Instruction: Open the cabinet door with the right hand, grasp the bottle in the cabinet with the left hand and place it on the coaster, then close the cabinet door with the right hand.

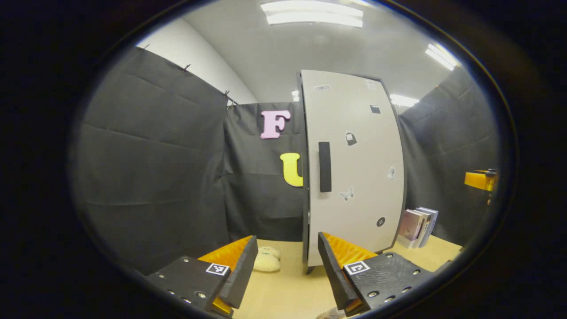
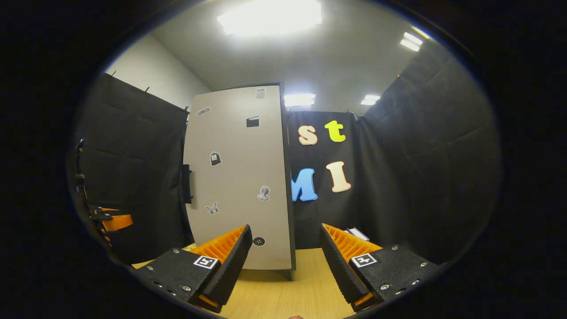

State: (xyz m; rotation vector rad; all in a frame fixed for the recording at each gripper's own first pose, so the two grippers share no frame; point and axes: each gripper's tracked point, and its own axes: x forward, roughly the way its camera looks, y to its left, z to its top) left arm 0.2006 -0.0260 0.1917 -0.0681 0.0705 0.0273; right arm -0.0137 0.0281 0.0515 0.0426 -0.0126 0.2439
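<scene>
Two claws are held apart from the cabinet, both with jaws spread wide and nothing between them. The left claw [image 1: 288, 270] and the right claw [image 2: 285, 266] each hover low over the wooden counter [image 2: 283, 292]. The cabinet [image 1: 354, 168] stands upright toward the counter's far edge, its door [image 2: 239, 177] shut; the bottle is presumably inside, hidden, and no coaster can be identified. A dark vertical handle [image 1: 324, 167] sits on the door's left side in the left gripper view; in the right gripper view that handle [image 2: 187, 184] projects at the door's left edge. Books [image 1: 416, 227] lean at the cabinet's right, and a pale soft item [image 1: 267, 259] lies on the counter at its left.

Assessment: opening the door is the step in hand and is not begun. The right claw should approach the handle squarely, close across its narrow width, then pull along the hinge arc, not straight back. The left claw ought to wait clear of the swing.
</scene>
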